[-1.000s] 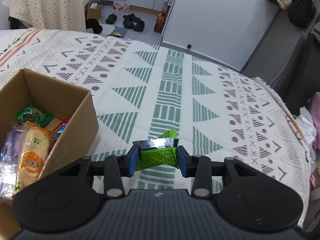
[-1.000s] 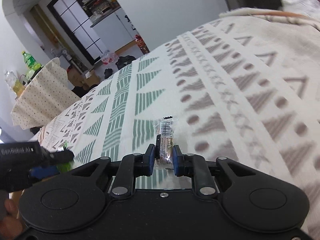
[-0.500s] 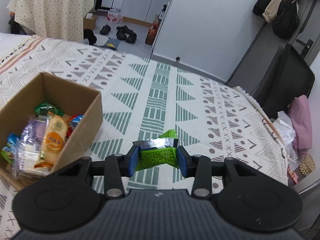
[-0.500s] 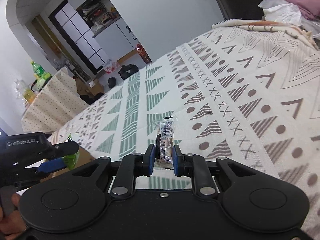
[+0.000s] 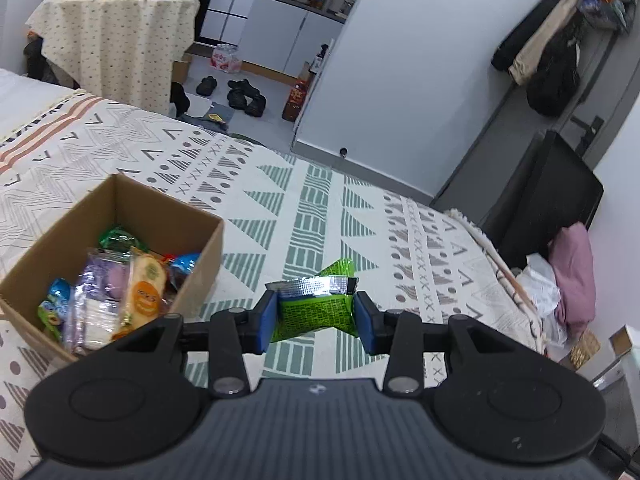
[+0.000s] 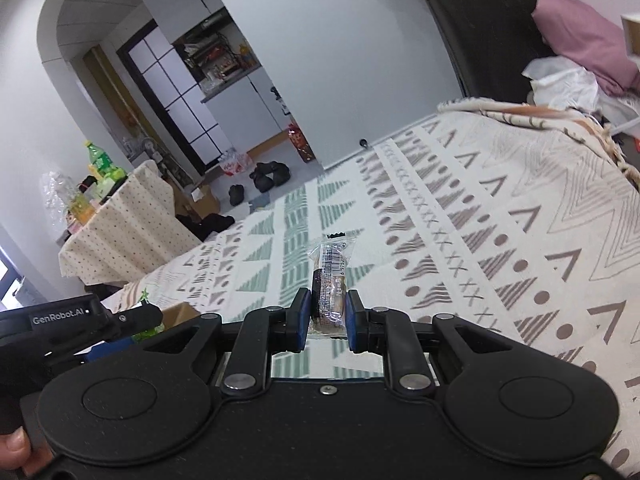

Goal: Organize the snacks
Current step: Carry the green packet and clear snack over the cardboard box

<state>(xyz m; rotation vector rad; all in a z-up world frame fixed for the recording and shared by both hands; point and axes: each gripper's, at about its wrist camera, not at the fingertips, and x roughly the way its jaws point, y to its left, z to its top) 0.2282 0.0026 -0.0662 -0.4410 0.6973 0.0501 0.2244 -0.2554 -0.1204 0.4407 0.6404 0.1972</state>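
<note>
My left gripper (image 5: 316,320) is shut on a green snack packet (image 5: 314,308) with a silver sealed end, held above the patterned cloth. A cardboard box (image 5: 168,216) stands to its left, filled with several wrapped snacks (image 5: 120,292). My right gripper (image 6: 328,320) is shut on a clear-wrapped brown snack bar (image 6: 330,280), held upright above the cloth. In the right wrist view the left gripper (image 6: 100,320) shows at the left edge with a bit of green packet and a corner of the box (image 6: 176,312) beneath it.
The patterned cloth (image 5: 360,220) covers a wide surface that ends at the right edge (image 5: 500,272). A black chair (image 5: 552,192), pink and white fabric (image 5: 568,276), a draped side table (image 5: 112,40) and shoes on the floor (image 5: 240,92) lie beyond it.
Both grippers have risen and pulled back with their snacks. The whole box has come into the left wrist view. Neither grip has changed.
</note>
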